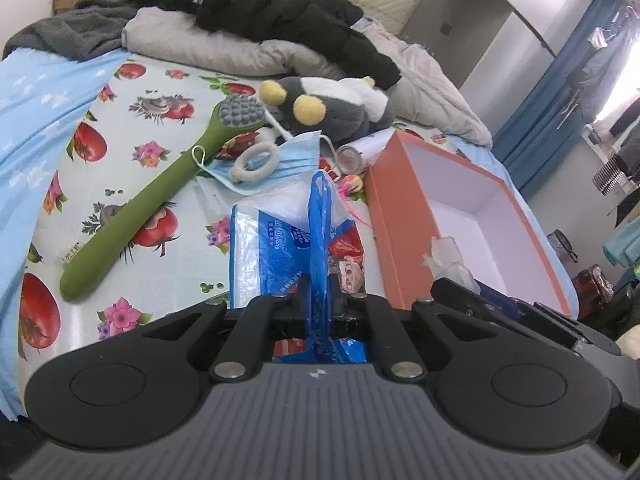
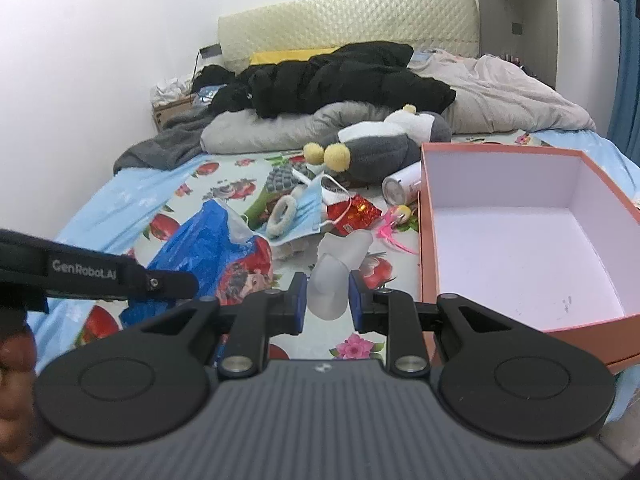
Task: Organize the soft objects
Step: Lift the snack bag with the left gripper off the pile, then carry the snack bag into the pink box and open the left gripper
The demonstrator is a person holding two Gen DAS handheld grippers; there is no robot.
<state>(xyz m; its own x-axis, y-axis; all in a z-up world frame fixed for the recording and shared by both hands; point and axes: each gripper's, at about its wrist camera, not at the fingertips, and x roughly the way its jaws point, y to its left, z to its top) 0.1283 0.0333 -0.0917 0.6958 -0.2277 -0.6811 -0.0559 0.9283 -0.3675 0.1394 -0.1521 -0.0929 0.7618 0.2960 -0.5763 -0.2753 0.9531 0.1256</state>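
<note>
Left gripper (image 1: 319,292): pinching blue plastic bag (image 1: 318,220).
Right gripper (image 2: 327,296): pinching white soft piece (image 2: 334,272).
Box (image 2: 424,240): open, at three o'clock.
Tip: likely lift clear of rim before releasing.

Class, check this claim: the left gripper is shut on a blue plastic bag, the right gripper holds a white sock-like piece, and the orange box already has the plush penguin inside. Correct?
One error: the orange box is empty in the right wrist view; the plush penguin lies on the bed behind it. The left gripper does pinch the blue plastic bag, and the right gripper holds the white sock-like piece.
</note>
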